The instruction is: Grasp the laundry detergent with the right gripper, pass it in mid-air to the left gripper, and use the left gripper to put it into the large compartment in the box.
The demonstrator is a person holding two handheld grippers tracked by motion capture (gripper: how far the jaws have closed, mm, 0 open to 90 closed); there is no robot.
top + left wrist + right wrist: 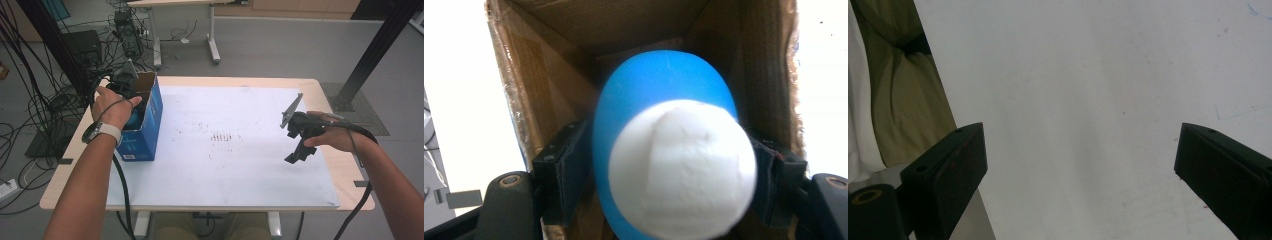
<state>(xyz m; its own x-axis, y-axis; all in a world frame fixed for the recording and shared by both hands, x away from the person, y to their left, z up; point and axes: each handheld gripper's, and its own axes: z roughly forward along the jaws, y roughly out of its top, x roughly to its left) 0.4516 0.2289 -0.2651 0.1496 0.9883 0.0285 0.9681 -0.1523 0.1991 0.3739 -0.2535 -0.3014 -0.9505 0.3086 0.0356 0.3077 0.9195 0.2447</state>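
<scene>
Inside, left tool (669, 165) clamps smooth egg-shaped blue-white object (664, 150).

The right claw (1080, 165) hangs wide open above the white tabletop (1088, 75).

A light wooden table (327, 95) carried a white sheet (235, 160) that covered most of its top, leaving bare wood along the edges. A blue box (150, 127), open at the top, stood on the sheet's far left corner. Right of the box, near the sheet's middle, a patch of small dark marks (222, 136) speckled the white surface.
</scene>
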